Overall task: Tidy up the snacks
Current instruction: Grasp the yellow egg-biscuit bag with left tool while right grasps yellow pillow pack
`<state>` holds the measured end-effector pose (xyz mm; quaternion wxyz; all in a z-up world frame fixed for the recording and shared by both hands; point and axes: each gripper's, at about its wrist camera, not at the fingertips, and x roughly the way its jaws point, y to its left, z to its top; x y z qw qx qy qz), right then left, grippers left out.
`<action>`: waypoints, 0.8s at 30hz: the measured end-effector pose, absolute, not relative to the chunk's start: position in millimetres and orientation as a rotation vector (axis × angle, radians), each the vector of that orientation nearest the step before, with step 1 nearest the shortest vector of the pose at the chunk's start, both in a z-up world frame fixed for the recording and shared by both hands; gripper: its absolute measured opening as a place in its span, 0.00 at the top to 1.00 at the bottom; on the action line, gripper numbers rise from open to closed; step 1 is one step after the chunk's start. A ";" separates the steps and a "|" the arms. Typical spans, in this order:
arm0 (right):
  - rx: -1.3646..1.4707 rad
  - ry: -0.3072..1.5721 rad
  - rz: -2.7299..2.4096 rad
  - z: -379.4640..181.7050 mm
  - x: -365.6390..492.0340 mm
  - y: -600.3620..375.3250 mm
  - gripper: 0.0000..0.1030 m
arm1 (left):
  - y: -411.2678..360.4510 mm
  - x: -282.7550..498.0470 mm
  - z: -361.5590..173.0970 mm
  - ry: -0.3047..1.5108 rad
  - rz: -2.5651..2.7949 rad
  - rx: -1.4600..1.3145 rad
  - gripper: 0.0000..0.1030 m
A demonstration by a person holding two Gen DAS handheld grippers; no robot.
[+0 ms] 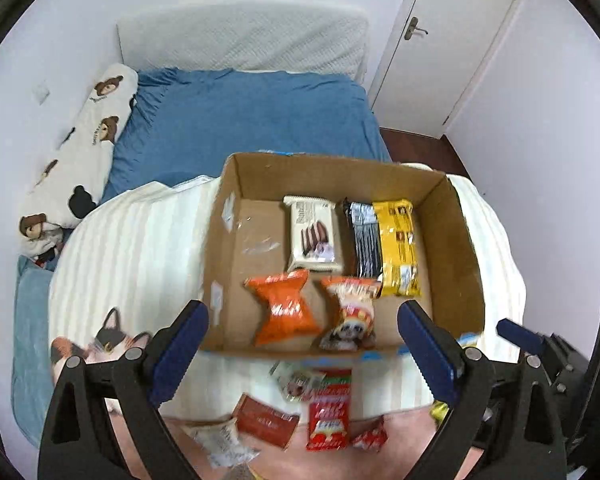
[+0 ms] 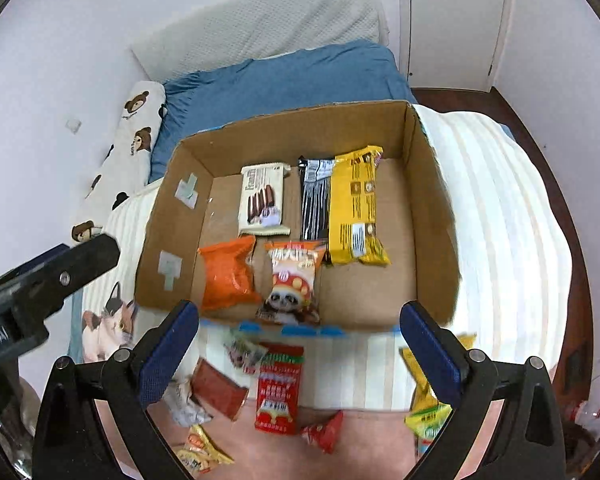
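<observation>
**Item Count: Box and Bed Surface**

Cardboard box [image 2: 432,216]: 1 unit. Contents: 5 packs.
- White wafer pack [image 2: 262,200]: 1
- Black pack [image 2: 315,200]: 1
- Yellow pack [image 2: 354,208]: 1
- Orange bag [image 2: 228,274]: 1
- Cartoon-print bag [image 2: 292,284]: 1

Loose snacks outside the box, near side: at least 8 visible in the right wrist view. Exact total cannot be confirmed; several are blurred or partly covered.
- Tall red pack [image 2: 278,388]: 1
- Small red packet [image 2: 324,432]: 1
- Brown-red flat pack [image 2: 218,390]: 1
</observation>
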<state>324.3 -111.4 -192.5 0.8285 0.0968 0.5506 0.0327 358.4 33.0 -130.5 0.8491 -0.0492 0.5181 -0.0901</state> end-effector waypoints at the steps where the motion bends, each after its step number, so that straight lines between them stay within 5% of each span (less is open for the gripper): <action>1: 0.209 1.174 0.073 -193.8 315.5 -109.9 0.00 | 35.2 348.7 -131.8 1.088 -0.191 -0.099 0.06; 7: 0.257 1.305 0.109 -237.4 261.0 -98.2 0.00 | 50.9 274.7 -176.6 1.167 -0.186 -0.020 0.06; 16: 0.350 1.541 0.089 -336.2 189.4 -103.0 0.00 | 70.2 185.9 -321.5 1.529 -0.184 0.135 0.06; 24: 0.349 1.571 0.081 -356.3 170.6 -103.5 0.00 | 54.2 171.6 -383.5 1.606 -0.243 0.286 0.12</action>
